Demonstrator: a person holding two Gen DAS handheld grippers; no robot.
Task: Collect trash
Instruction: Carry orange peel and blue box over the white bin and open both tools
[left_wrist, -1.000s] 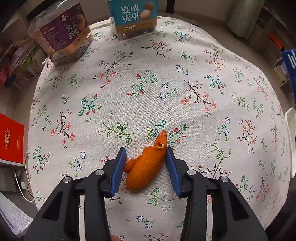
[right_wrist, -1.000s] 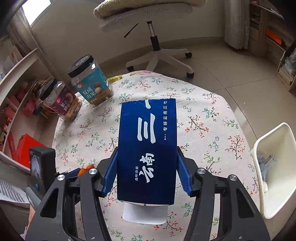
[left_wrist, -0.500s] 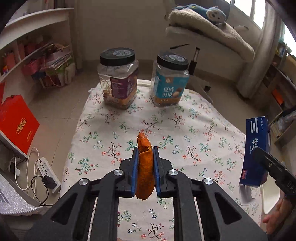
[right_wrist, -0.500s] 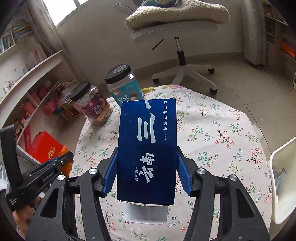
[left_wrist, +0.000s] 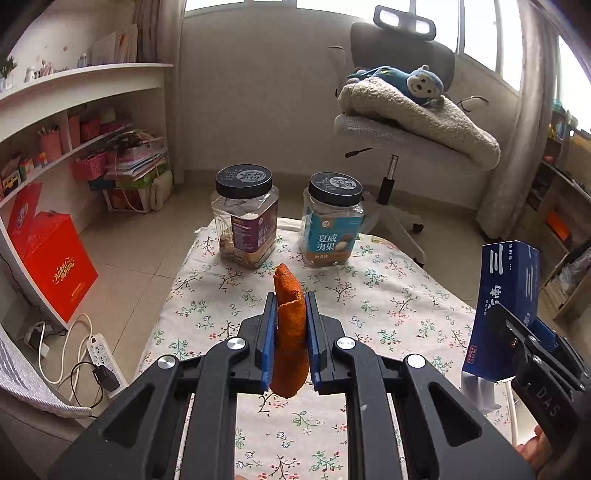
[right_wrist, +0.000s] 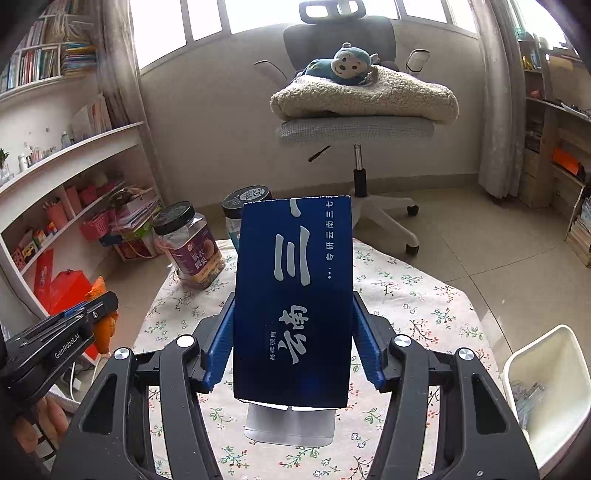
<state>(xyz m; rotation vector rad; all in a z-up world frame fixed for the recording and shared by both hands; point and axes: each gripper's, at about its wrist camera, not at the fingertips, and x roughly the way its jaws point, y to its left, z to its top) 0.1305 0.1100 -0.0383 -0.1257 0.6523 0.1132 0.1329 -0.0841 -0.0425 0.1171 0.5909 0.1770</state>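
Note:
My left gripper (left_wrist: 290, 306) is shut on an orange peel (left_wrist: 289, 332) and holds it well above the floral tablecloth (left_wrist: 369, 295). My right gripper (right_wrist: 293, 321) is shut on a dark blue carton (right_wrist: 295, 295) with white lettering, also held above the table. The carton also shows at the right of the left wrist view (left_wrist: 506, 310). The left gripper and the peel (right_wrist: 103, 328) show at the left of the right wrist view. A white bin (right_wrist: 554, 387) stands beside the table at the lower right.
Two black-lidded snack jars, a purple-labelled jar (left_wrist: 245, 221) and a teal-labelled jar (left_wrist: 332, 221), stand at the table's far edge. An office chair (left_wrist: 399, 122) with a blanket and a toy monkey is behind. Shelves (left_wrist: 74, 122), a red box (left_wrist: 55, 266) and a power strip (left_wrist: 101, 354) are at the left.
My left gripper closed on the orange peel on the tablecloth and lifted it high above the table. My right gripper rose too, still holding the carton.

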